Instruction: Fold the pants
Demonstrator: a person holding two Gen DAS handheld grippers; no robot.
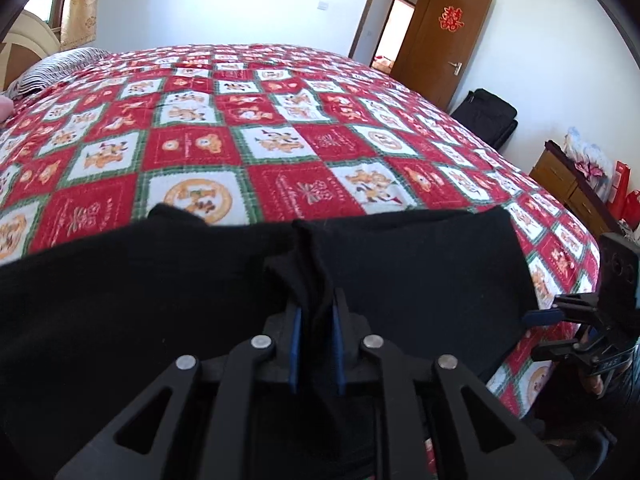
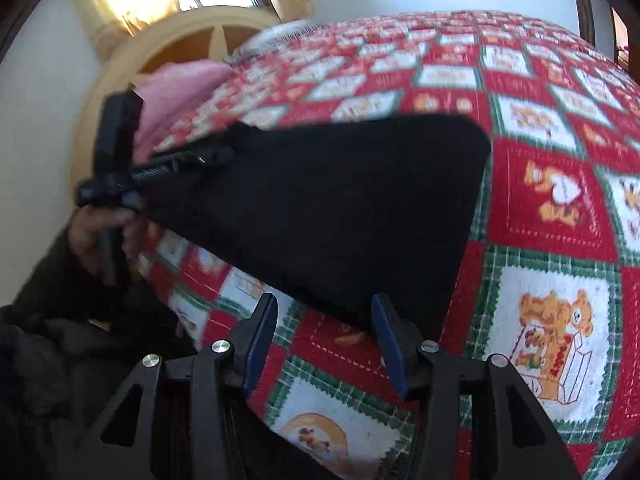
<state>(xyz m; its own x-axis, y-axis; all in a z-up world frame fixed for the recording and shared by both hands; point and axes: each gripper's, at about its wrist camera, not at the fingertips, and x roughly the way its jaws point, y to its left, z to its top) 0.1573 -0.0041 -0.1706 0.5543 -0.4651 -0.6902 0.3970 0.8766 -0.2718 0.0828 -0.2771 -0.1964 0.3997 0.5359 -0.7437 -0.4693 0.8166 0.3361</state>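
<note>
Black pants [image 1: 420, 272] lie spread on the near edge of the bed with the red, white and green checked cover [image 1: 280, 140]. My left gripper [image 1: 316, 304] is shut on a bunched fold of the black cloth, which fills the gap between its blue pads. In the right wrist view the pants [image 2: 340, 208] show a rounded far corner. There the right gripper [image 2: 324, 304] stands open just short of the cloth's near edge, with only the bed cover [image 2: 540, 200] between its fingers. A hand holds the left gripper [image 2: 212, 156] at the pants' left side. The right gripper [image 1: 540, 318] shows by the pants' right edge.
A striped pillow [image 1: 60, 68] and a pink one [image 2: 180, 96] lie by the headboard [image 2: 192, 36]. An open wooden door [image 1: 444, 40], a black bag [image 1: 486, 114] and a wooden dresser [image 1: 568, 184] with red bags stand past the bed's far side.
</note>
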